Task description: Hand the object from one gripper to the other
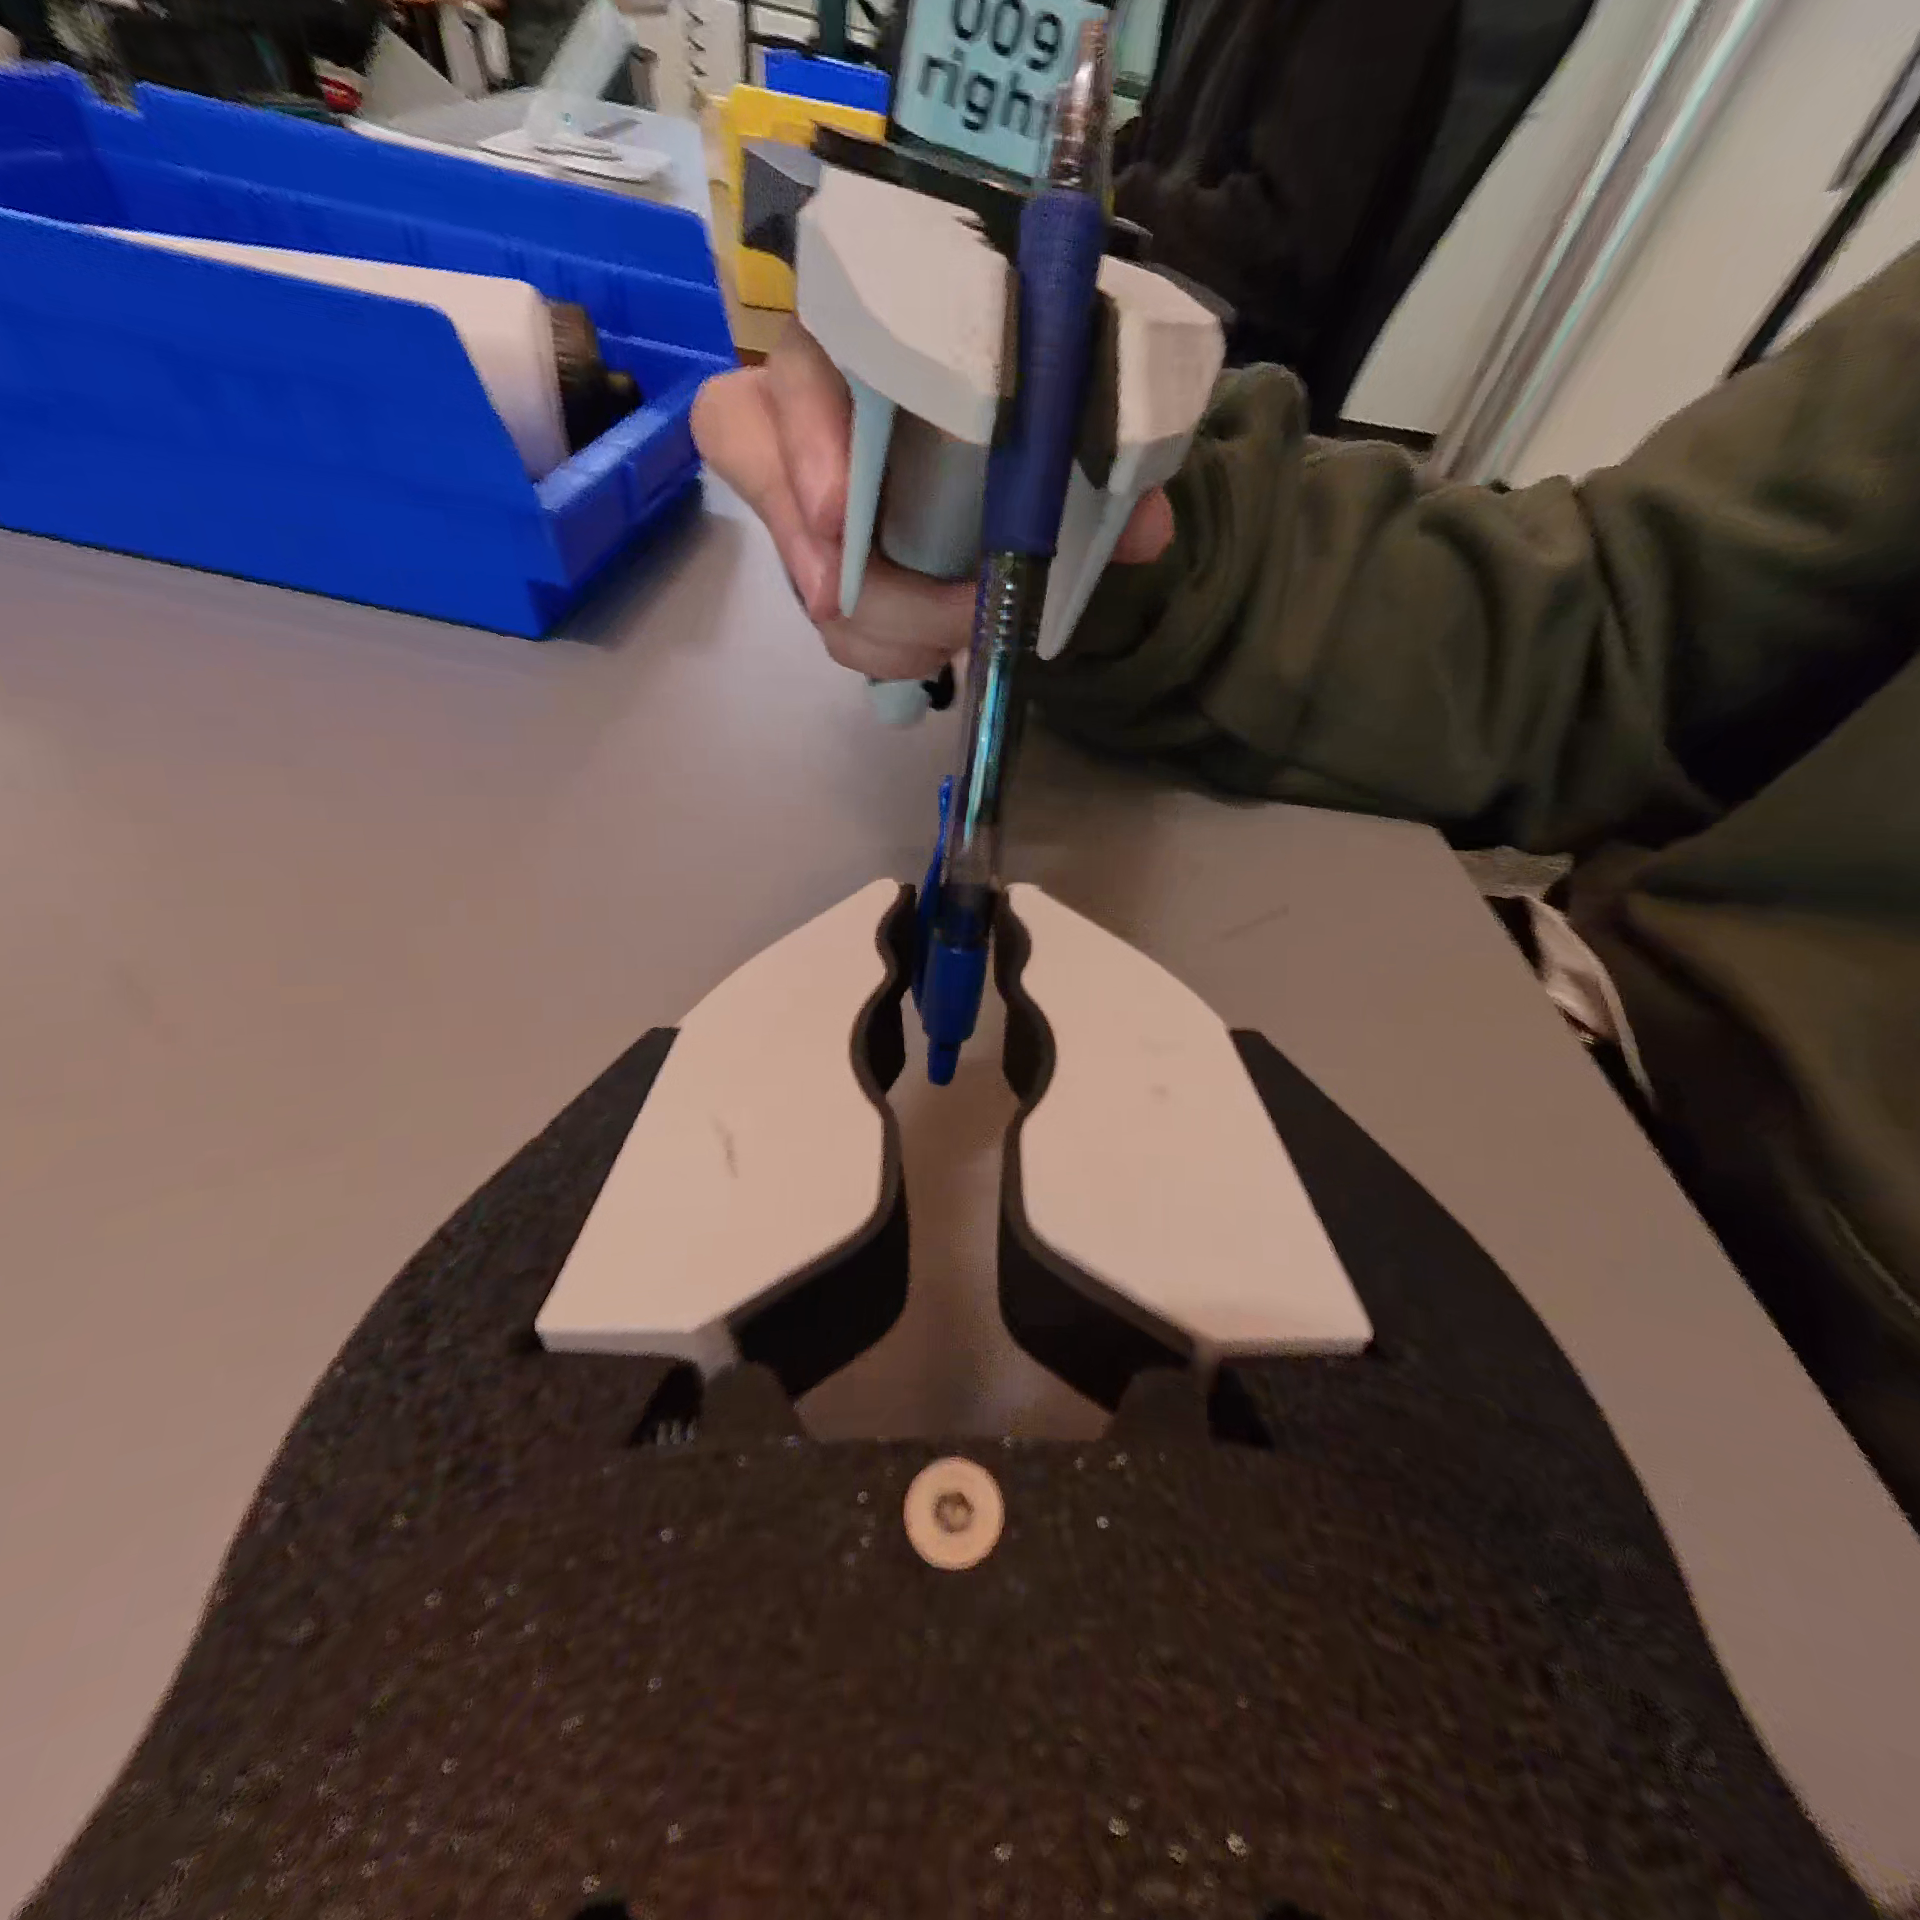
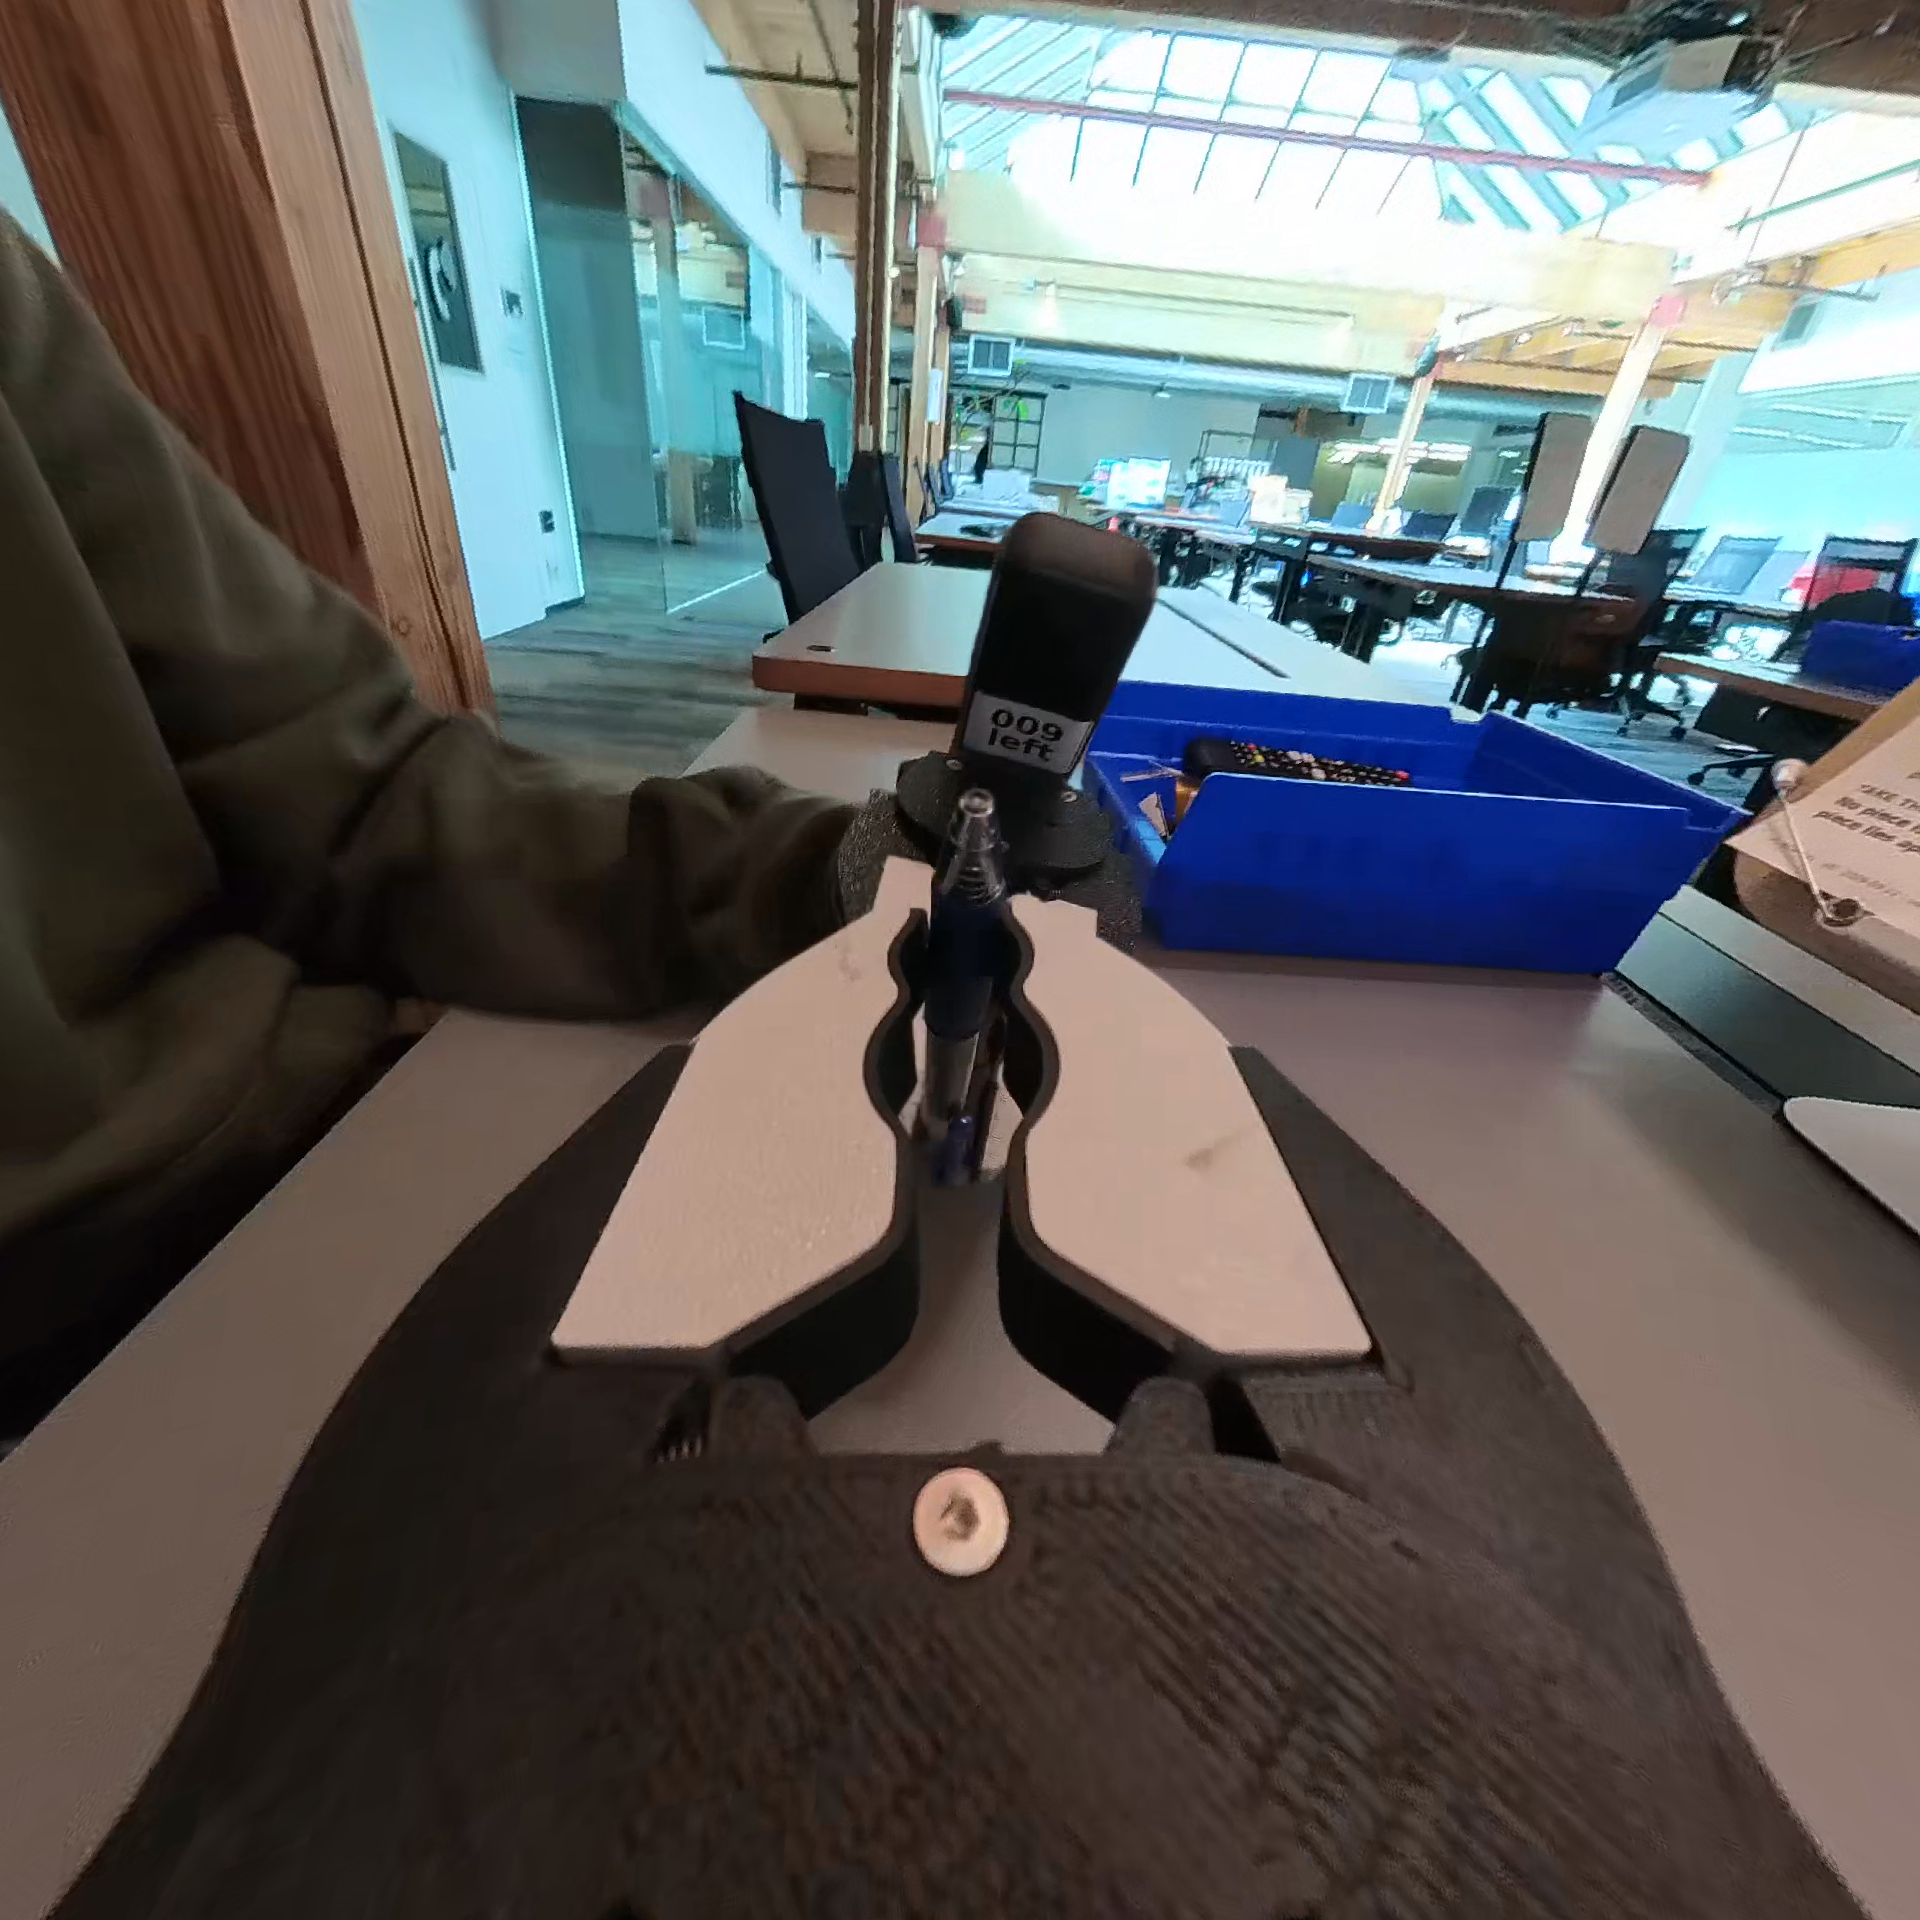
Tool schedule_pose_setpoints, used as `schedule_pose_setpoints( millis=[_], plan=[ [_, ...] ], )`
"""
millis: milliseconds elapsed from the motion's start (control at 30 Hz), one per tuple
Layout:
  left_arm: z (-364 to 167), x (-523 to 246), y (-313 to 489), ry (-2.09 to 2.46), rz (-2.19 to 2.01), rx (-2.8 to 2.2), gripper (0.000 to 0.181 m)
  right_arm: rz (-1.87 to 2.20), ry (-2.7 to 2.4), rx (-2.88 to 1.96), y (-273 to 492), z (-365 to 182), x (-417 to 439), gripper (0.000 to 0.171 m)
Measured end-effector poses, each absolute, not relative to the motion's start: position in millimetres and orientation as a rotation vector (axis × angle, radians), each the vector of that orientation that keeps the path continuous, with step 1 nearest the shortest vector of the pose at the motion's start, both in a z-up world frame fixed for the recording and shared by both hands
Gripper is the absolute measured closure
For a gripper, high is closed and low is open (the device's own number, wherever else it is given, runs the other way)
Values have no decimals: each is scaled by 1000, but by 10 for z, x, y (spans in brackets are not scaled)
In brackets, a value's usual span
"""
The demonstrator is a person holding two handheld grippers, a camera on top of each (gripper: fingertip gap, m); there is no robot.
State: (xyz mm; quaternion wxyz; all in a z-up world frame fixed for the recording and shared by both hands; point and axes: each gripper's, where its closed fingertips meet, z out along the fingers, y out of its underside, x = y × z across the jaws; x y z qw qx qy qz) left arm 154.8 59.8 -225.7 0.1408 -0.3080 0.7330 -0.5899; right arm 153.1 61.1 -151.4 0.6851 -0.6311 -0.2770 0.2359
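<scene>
Grey table (image 1: pixel 312 831) lying under both claws. Pen (image 1: pixel 997 727) bridging them: right claw (image 1: pixel 1049 343) clamping blue grip section, left claw (image 1: pixel 954 935) closing around clicker end. Handover midway; right claw's release remaining.

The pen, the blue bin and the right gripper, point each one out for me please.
pen (image 1: pixel 1044 343), left wrist view, on its dark blue rubber grip.
blue bin (image 1: pixel 343 499), left wrist view, on its front wall.
right gripper (image 2: pixel 961 961), right wrist view, midway between its fingertips, around the pen.
</scene>
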Motion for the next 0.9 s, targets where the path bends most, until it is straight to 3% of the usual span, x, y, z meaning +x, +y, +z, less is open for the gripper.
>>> schedule_pose_setpoints(
  millis=[200, 267, 367, 500, 567, 900],
  plan=[
    [-2159, 1771, 868, 1923, -1488, -901, 170, 419, -406, -1406, 762, -1475, 1827, 157],
    [-2094, 1873, 1037, 1803, -1358, -909, 170, 346, -279, -1397, 841, -1445, 1999, 142],
    [-2053, 1961, 1231, 1694, -1121, -870, 170, 296, -160, -1431, 931, -1491, 2134, 133],
    [-2069, 2014, 1286, 1673, -800, -721, 171, 328, -20, -1397, 983, -1493, 2224, 141],
    [-2098, 2037, 1265, 1680, -721, -679, 171, 357, -2, -1387, 980, -1492, 2232, 161],
    [-1976, 2040, 1431, 1572, -568, -666, 171, 402, 57, -1467, 986, -1579, 2312, 157]
  ],
)
